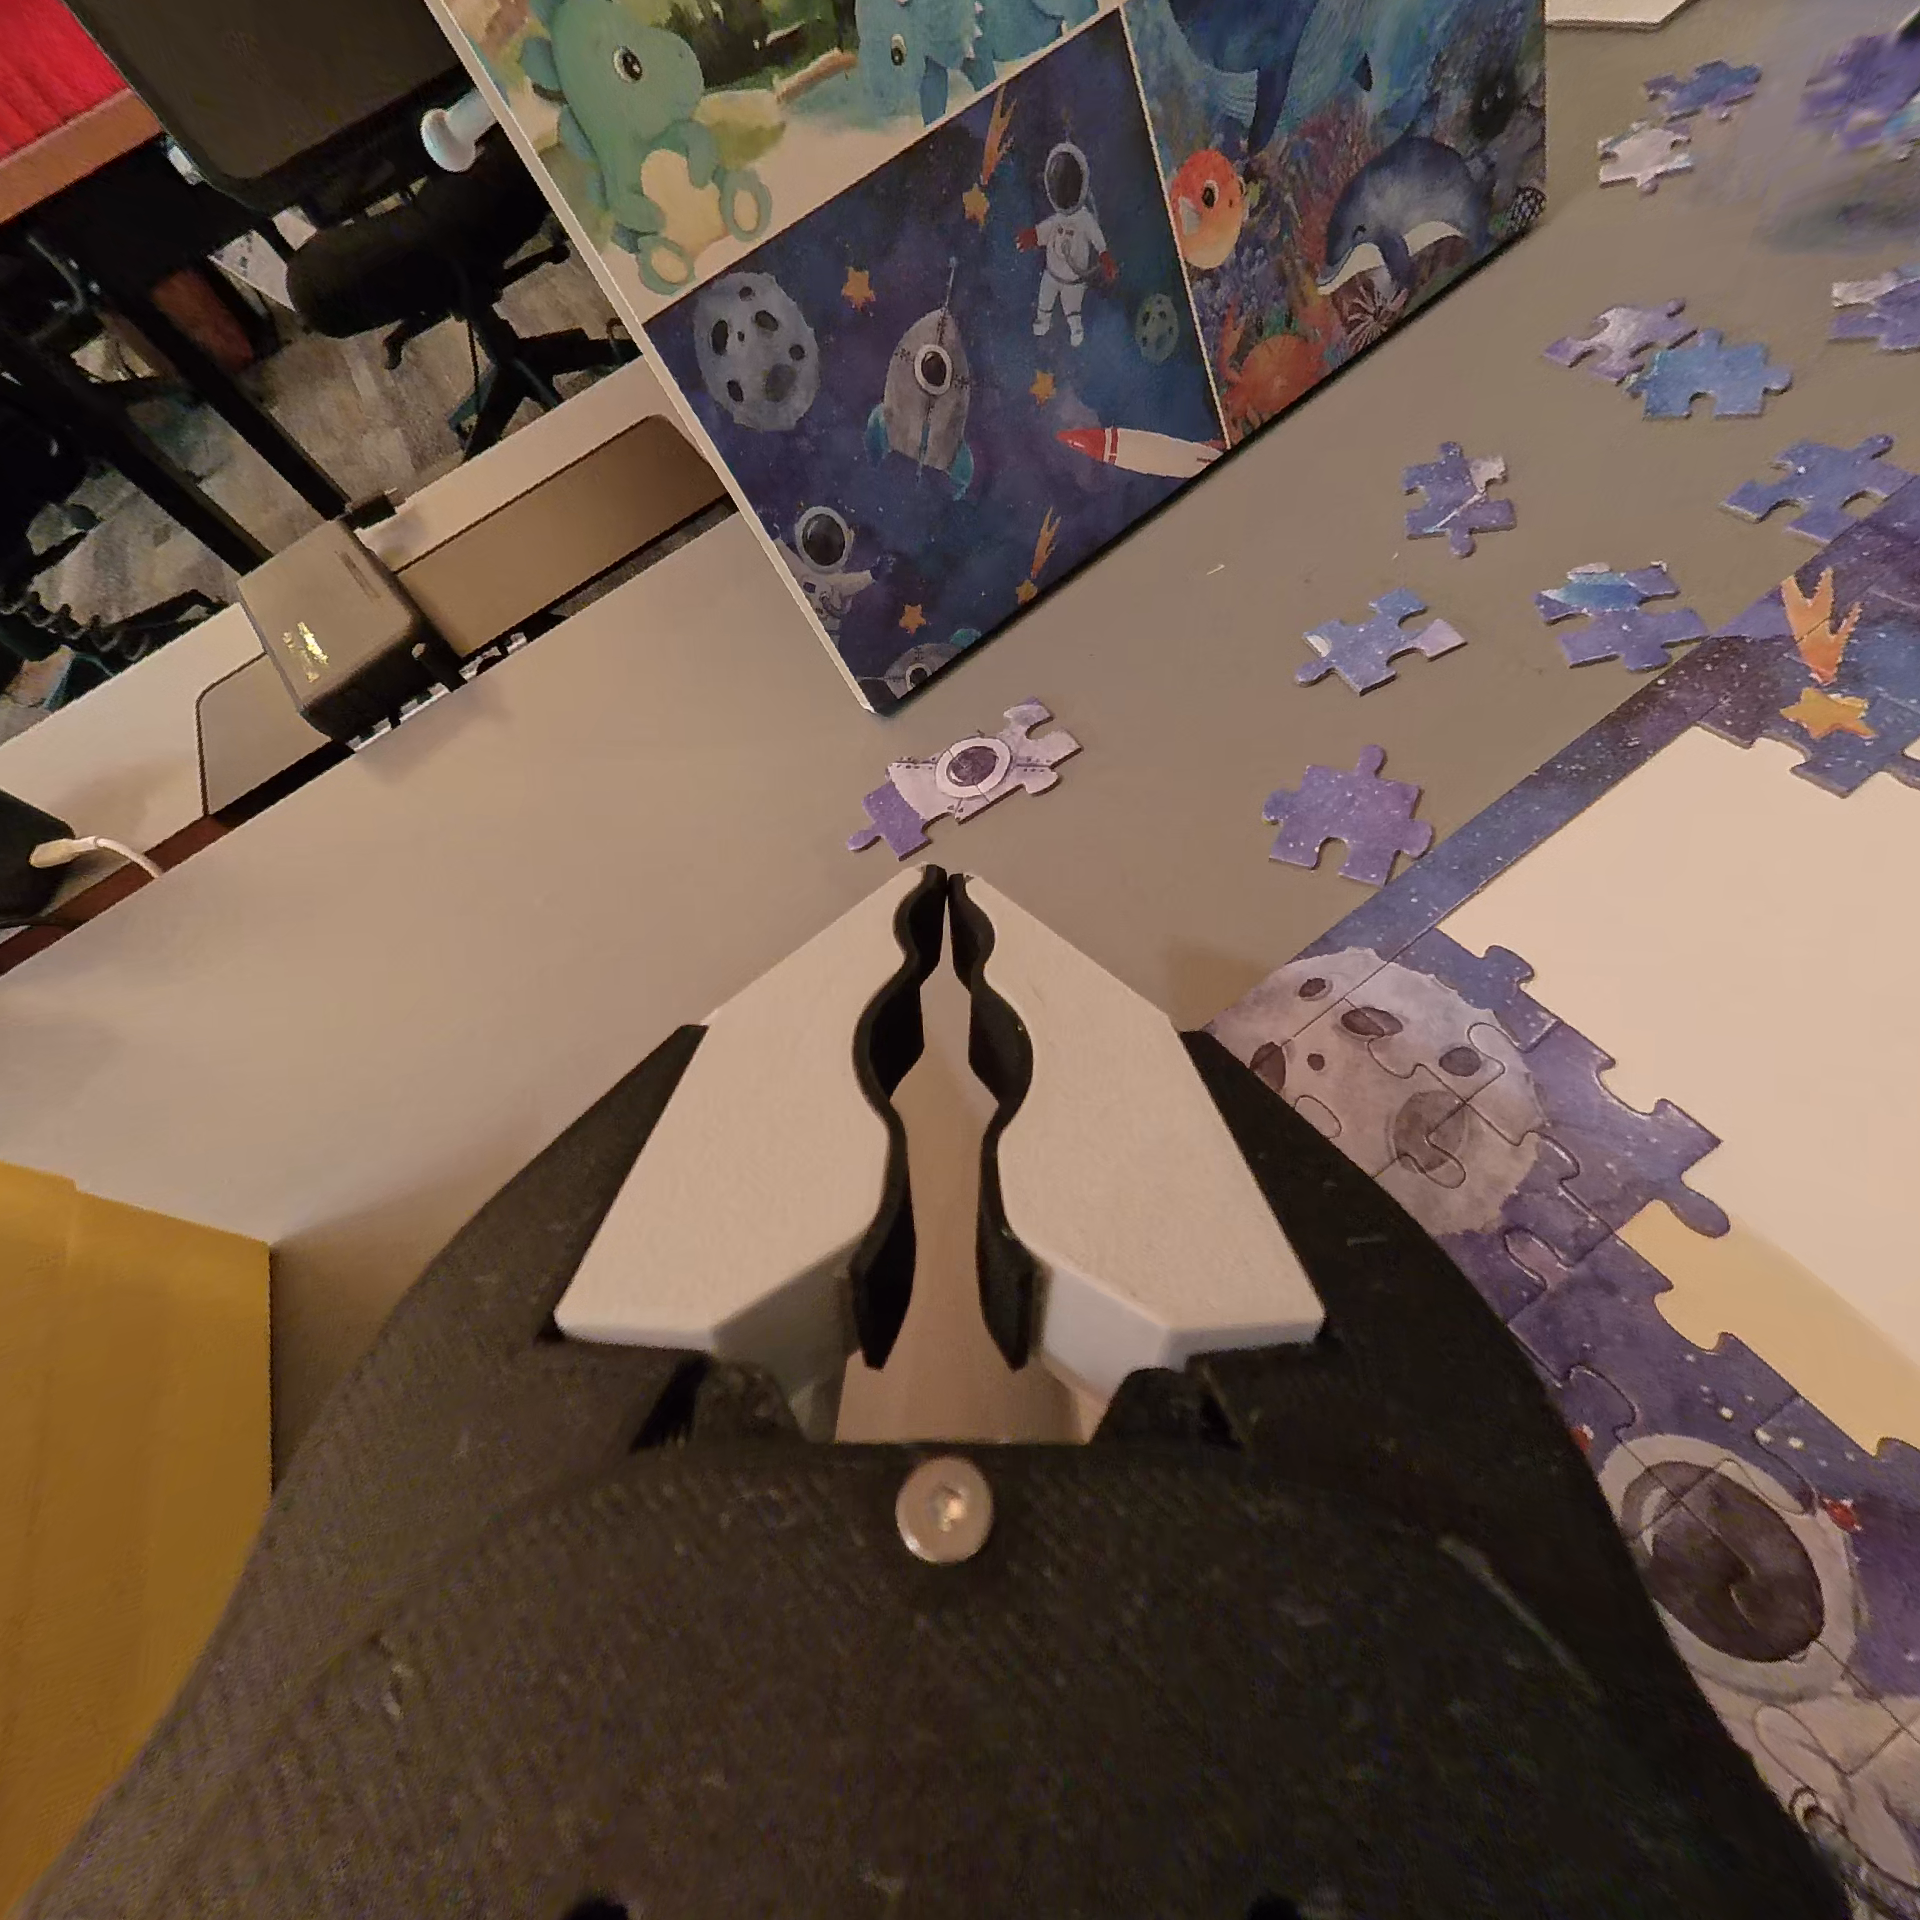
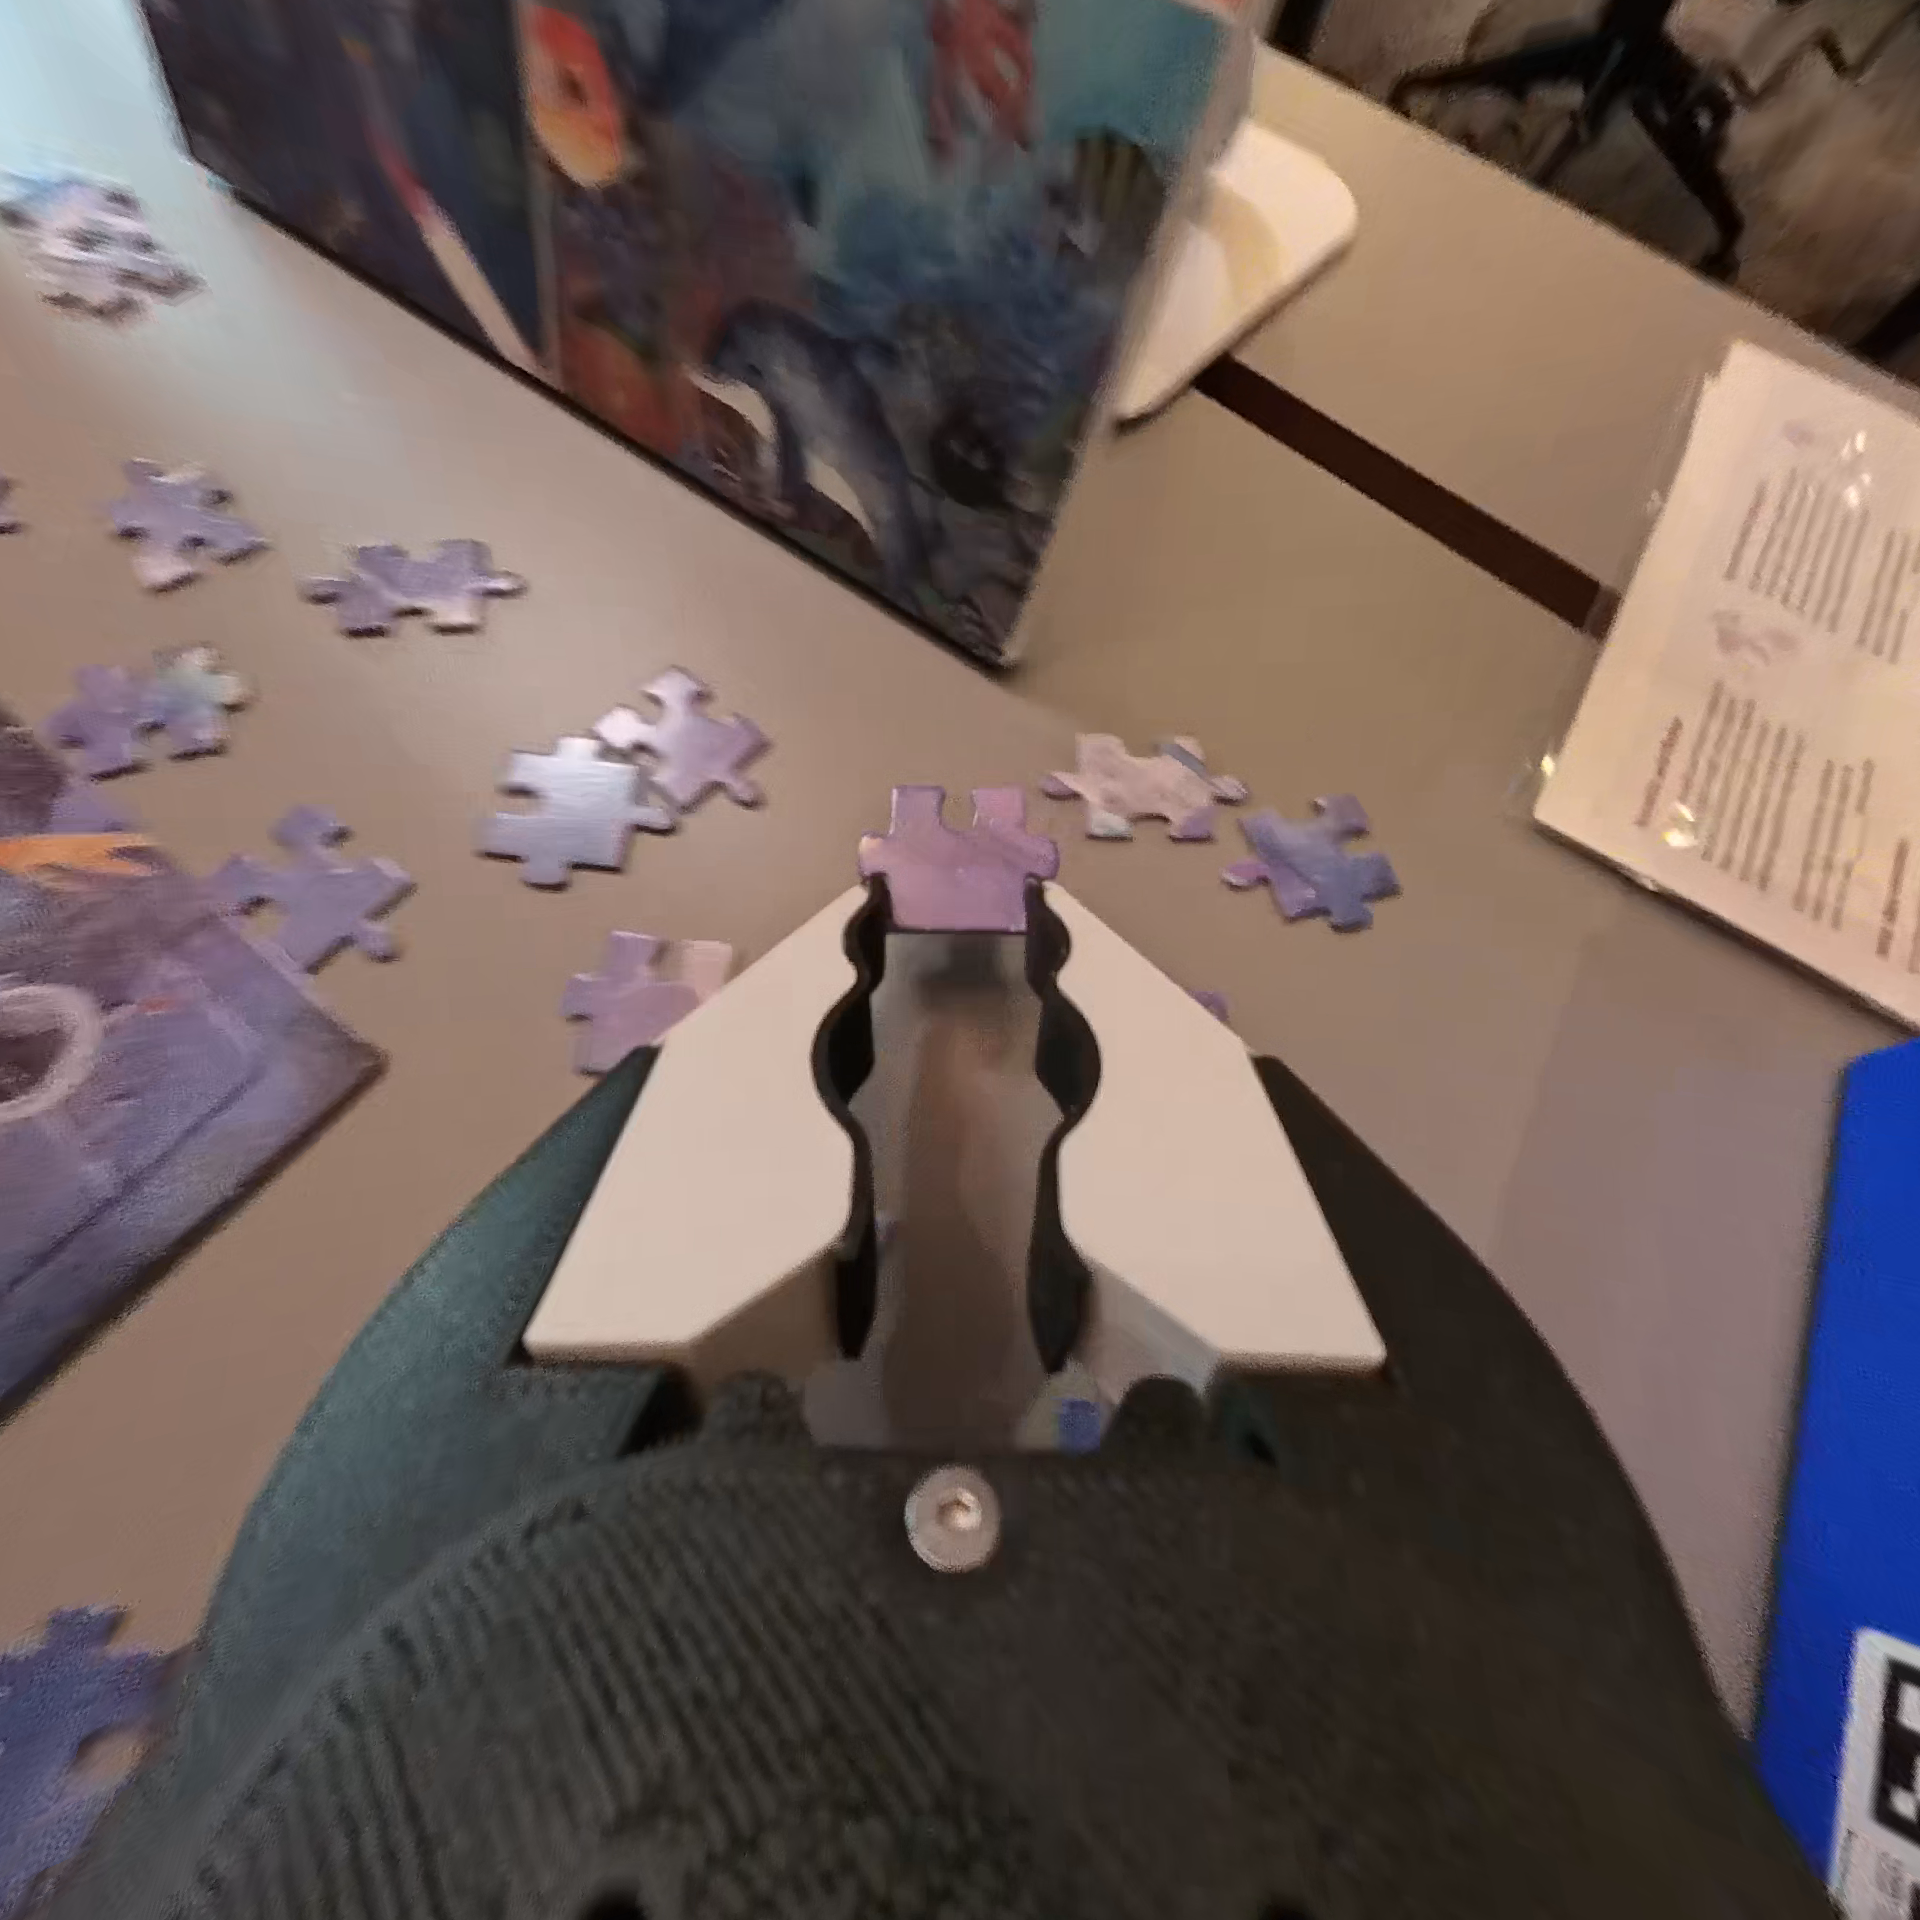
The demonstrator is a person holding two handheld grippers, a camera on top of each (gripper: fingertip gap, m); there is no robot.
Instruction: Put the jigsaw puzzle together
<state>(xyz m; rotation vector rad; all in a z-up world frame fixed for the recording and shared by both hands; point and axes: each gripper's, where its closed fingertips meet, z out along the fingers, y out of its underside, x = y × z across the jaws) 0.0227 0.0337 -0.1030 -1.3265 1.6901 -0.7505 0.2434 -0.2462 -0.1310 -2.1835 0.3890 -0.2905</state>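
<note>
Black, ribbed gripper bodies fill the near edge of both wrist views, each with two white fingers pointing away over a grey table [image 1: 499, 935]; the left gripper [image 1: 940, 883] has its black pads pressed together at the tips with nothing between them, and it hovers just short of a small joined pair of pieces [image 1: 971, 774] showing a round porthole.

Right of that gripper lies a partly built space puzzle [image 1: 1475, 1132] on a cream backing; its left border and near-left corner are joined, with a cratered moon and an astronaut helmet visible, but the cream middle is bare, so much of the picture is unfilled.

A puzzle box [image 1: 987, 343] stands upright on the far side, printed with space and sea scenes; loose purple and blue pieces [image 1: 1351, 826] lie scattered between box and puzzle, apart from one another.

The right gripper [image 2: 958, 896] pinches a purple puzzle piece [image 2: 961, 857] edge to edge between its pads, the piece held flat and sticking out past the fingertips; this view is blurred; more loose pieces [image 2: 571, 810] lie to its left and far right; a printed sheet [image 2: 1766, 675] in a clear sleeve sits far right, and a blue folder [image 2: 1860, 1351] near right.

Judging by the many loose pieces, most of the assembly is left to do.
</note>
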